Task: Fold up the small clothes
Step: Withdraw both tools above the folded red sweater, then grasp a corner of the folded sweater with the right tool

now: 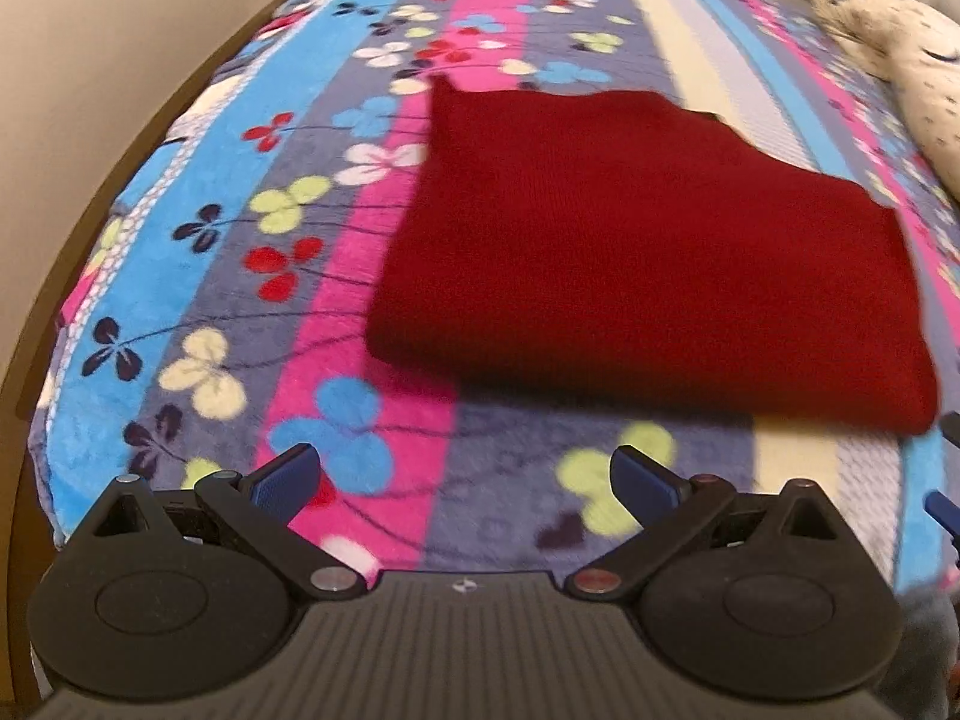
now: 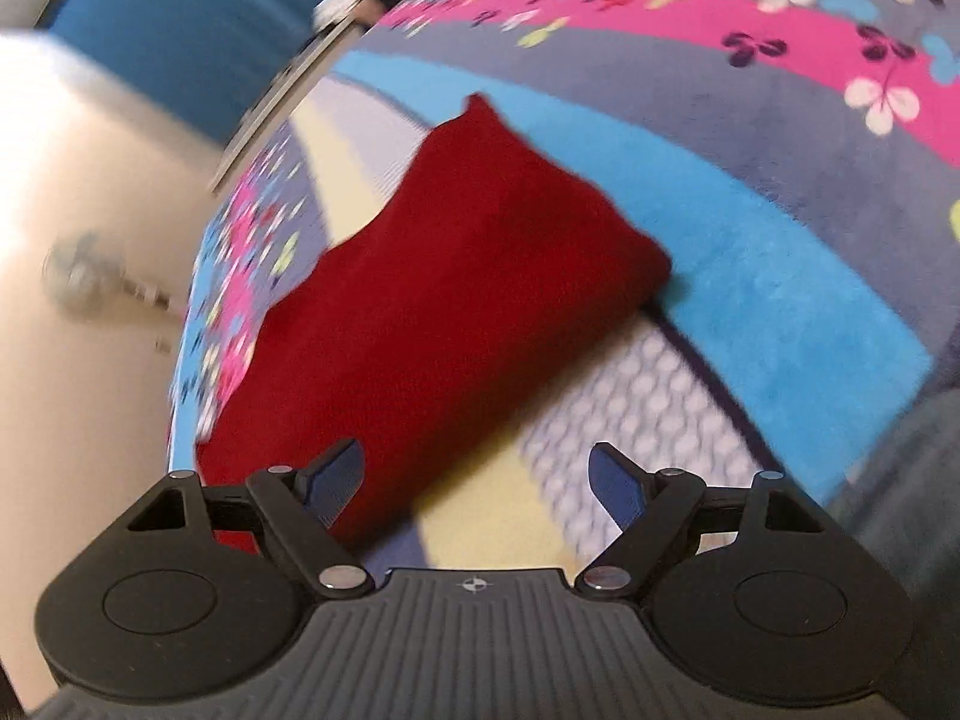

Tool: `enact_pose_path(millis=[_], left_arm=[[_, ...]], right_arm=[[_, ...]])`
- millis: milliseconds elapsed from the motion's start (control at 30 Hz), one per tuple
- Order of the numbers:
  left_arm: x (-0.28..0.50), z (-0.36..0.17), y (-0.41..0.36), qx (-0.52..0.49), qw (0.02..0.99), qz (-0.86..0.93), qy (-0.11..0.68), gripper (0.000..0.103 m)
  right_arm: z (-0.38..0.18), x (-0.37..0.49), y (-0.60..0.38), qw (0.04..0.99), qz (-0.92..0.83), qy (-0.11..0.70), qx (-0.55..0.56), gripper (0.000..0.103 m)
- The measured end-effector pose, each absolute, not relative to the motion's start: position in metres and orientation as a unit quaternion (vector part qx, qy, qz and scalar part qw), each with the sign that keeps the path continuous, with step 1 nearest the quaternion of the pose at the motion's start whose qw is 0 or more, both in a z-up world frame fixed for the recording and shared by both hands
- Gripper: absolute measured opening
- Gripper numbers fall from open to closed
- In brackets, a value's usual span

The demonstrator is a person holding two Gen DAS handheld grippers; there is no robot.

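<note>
A dark red knit garment (image 1: 648,252) lies folded flat on a bed covered by a striped floral blanket (image 1: 240,240). My left gripper (image 1: 465,480) hovers over the blanket just short of the garment's near edge, jaws wide open and empty. In the right wrist view the same red garment (image 2: 444,300) runs slantwise across the blanket (image 2: 780,312). My right gripper (image 2: 477,483) stands open over its near corner; its left fingertip (image 2: 336,474) is over the red cloth, and nothing is gripped.
A cream spotted plush pillow (image 1: 900,60) lies at the blanket's far right. A beige wall (image 1: 90,60) and wooden bed frame run along the left. In the right wrist view pale floor (image 2: 78,180) and a blue panel (image 2: 168,36) lie beyond the bed's edge.
</note>
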State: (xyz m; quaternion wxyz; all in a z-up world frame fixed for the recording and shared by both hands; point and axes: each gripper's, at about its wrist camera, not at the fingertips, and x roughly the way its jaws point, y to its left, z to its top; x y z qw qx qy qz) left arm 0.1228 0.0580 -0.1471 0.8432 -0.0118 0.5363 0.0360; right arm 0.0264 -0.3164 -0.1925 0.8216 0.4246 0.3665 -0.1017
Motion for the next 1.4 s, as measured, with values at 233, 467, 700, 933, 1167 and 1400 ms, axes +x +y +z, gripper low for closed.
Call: enact_pose_path(millis=[233, 467, 700, 933, 1167, 1400], left_arm=[[0.159, -0.168, 0.098, -0.038, 0.832, 0.086, 0.547, 0.103], [0.181, -0.189, 0.126, -0.038, 0.821, 0.125, 0.556, 0.103], [0.191, -0.199, 0.164, -0.05, 0.814, 0.19, 0.547, 0.103], [0.209, -0.232, 0.179, -0.05, 0.795, 0.163, 0.582, 0.103], [0.21, -0.235, 0.179, -0.066, 0.805, 0.141, 0.572, 0.103], [0.21, -0.236, 0.183, -0.077, 0.809, 0.128, 0.569, 0.103]], right_arm=[[-0.248, 0.071, -0.358, 0.781, -0.174, 0.339, 0.495, 0.084], [-0.277, 0.097, -0.374, 0.76, -0.191, 0.284, 0.552, 0.038], [-0.261, 0.1, -0.379, 0.782, -0.16, 0.283, 0.532, 0.023], [-0.265, 0.123, -0.367, 0.792, -0.213, 0.329, 0.467, 0.024], [-0.189, 0.155, -0.306, 0.878, -0.227, 0.335, 0.256, 0.019], [-0.115, 0.191, -0.146, 0.961, -0.093, 0.259, -0.02, 0.016]])
